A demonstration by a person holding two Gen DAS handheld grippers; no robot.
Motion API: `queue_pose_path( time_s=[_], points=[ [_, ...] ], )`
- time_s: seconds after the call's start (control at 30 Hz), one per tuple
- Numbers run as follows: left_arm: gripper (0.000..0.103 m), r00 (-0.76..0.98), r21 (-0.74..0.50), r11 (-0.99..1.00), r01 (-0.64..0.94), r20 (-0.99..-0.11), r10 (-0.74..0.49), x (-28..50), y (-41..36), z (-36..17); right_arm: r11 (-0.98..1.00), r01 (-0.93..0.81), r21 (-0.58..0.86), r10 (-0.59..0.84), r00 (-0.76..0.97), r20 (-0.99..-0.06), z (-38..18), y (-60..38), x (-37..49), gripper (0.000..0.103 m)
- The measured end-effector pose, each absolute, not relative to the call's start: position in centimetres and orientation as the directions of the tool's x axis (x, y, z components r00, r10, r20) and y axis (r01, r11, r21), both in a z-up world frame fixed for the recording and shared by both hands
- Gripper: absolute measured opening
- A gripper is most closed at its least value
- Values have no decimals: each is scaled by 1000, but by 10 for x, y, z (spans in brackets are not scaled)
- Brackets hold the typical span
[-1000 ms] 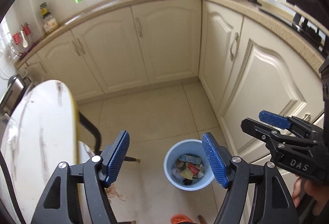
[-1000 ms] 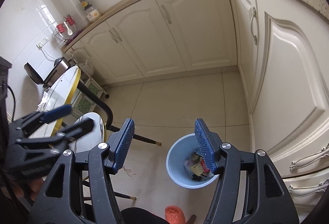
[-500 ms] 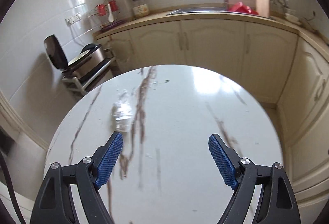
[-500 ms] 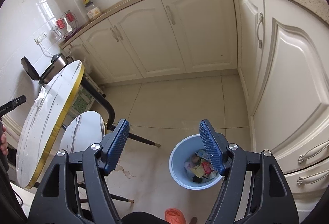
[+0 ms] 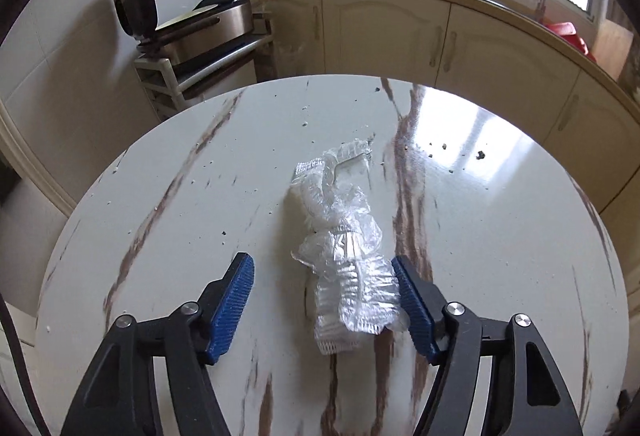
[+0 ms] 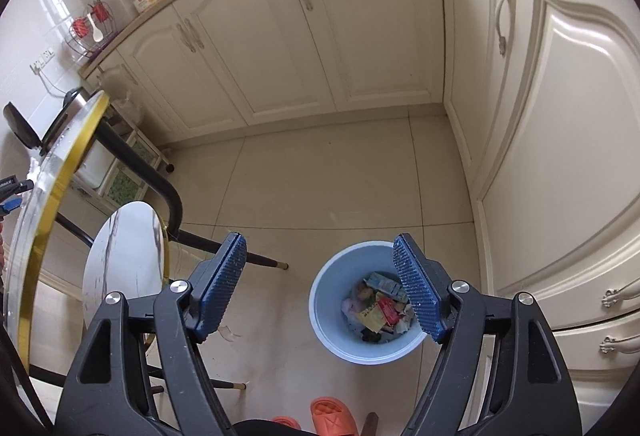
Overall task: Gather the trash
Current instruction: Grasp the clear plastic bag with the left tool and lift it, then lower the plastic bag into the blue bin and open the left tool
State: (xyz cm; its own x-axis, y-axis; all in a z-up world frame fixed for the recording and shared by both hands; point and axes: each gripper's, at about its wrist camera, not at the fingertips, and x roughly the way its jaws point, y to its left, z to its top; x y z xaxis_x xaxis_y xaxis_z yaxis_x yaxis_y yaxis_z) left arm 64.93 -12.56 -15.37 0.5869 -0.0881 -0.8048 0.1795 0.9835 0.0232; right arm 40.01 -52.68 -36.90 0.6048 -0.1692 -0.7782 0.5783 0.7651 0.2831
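Observation:
A crumpled clear plastic wrapper point(image 5: 344, 236) lies on the round white marble table point(image 5: 500, 236). My left gripper point(image 5: 324, 308) is open just above the table, its blue pads on either side of the wrapper's near end; the right pad point(image 5: 412, 312) touches it. My right gripper point(image 6: 320, 288) is open and empty, held high over the floor. Below it stands a light blue bin point(image 6: 332, 332) with several pieces of trash inside.
Crumbs point(image 5: 480, 155) dot the table's far right. A metal appliance on a rack point(image 5: 200, 32) stands behind the table. Cream cabinets point(image 6: 320, 36) line the walls. A small round stool point(image 6: 124, 268) and the table's gold rim point(image 6: 52, 204) are left of the bin. Orange slippers point(image 6: 332, 416) lie near.
My left gripper has swung from over the bin to the table and closed in on the wrapper, which now lies between its pads. My right gripper has barely moved above the bin.

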Motion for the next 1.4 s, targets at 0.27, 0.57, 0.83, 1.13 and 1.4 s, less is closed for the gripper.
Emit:
queue_pose_path(
  time_s=[0.27, 0.57, 0.83, 1.13, 1.4],
  points=[
    [18, 565, -11, 980, 200, -815, -125, 662, -128, -143, 737, 599, 313, -135, 585, -800, -401, -547, 388, 74],
    [17, 637, -2, 916, 401, -718, -280, 521, -188, -80, 670, 644, 370, -104, 575, -811, -447, -575, 351, 74],
    [18, 482, -22, 733, 680, -739, -470, 400, -320, -106, 604, 688, 403, -53, 539, -841, -501, -592, 319, 74],
    [17, 189, -66, 605, 793, -918, -347, 413, -421, -290, 607, 745, 277, -13, 358, -934, -603, -600, 329, 74],
    [18, -41, -100, 635, 766, -993, -107, 433, -446, -448, 559, 776, 293, 128, 269, -955, -702, -602, 352, 61]
  ],
)
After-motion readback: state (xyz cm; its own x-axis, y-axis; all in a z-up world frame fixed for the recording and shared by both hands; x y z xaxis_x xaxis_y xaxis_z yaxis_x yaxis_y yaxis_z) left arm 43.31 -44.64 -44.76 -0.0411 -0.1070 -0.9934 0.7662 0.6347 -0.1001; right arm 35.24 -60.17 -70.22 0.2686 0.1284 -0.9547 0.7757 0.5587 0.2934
